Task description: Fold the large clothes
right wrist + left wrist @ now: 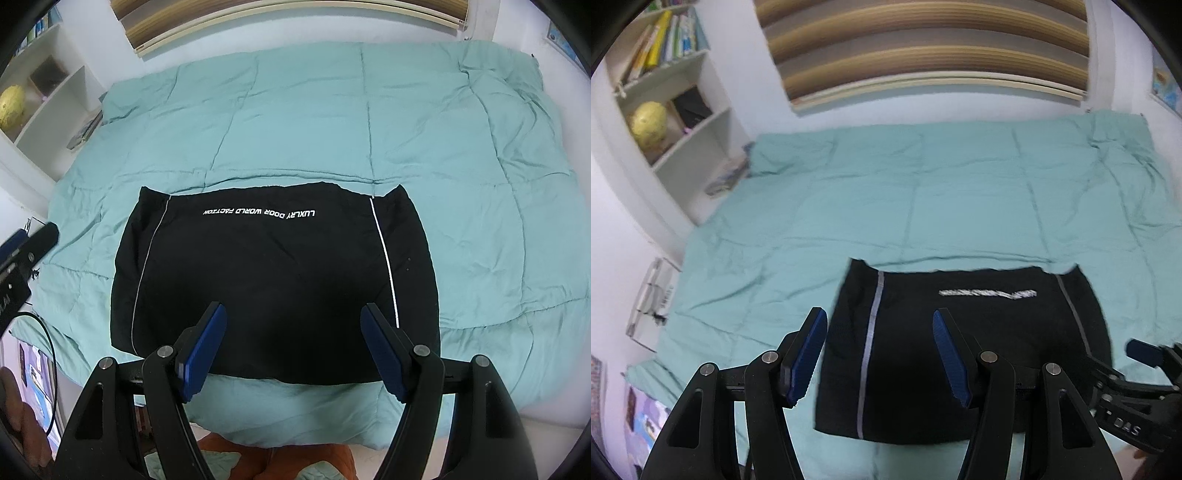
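A black garment with thin white side stripes and white lettering lies folded into a flat rectangle on the teal duvet, near the bed's front edge. It also shows in the left wrist view. My left gripper is open and empty, held above the garment's left part. My right gripper is open and empty, held above the garment's near edge. The right gripper also shows at the right edge of the left wrist view. The left gripper shows at the left edge of the right wrist view.
The duvet covers the whole bed. A white bookshelf with books and a yellow globe stands at the far left. A striped headboard lines the wall behind. Orange fabric lies below the bed's front edge.
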### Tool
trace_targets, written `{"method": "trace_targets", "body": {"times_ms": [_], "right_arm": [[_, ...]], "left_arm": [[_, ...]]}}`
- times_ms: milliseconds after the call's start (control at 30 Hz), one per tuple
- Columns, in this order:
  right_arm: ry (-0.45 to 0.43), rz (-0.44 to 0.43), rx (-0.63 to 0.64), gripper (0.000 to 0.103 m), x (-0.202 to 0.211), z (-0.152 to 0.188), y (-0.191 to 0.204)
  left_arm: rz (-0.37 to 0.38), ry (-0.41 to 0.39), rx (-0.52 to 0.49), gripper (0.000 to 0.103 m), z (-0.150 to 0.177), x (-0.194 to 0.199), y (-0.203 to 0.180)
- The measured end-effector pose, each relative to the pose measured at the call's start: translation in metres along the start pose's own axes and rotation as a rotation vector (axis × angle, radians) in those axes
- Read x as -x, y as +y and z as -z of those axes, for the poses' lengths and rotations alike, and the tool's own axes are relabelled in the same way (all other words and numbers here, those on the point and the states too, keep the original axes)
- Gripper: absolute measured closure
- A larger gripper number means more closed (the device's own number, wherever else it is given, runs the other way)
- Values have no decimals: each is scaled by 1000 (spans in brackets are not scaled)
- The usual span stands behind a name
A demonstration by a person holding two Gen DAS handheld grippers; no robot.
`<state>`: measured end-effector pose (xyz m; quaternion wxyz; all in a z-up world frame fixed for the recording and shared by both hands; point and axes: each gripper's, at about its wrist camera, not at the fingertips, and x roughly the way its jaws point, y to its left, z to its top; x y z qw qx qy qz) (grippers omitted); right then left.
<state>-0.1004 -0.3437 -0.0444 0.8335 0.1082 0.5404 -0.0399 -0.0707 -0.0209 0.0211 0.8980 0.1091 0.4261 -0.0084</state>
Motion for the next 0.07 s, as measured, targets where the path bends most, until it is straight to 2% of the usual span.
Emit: {"method": "trace_targets", "body": {"times_ms": [67], "right_arm": [[3,1,1,26,-1,1,1]], "left_arm": [[17,8,3,42,-1,-2,3]]}}
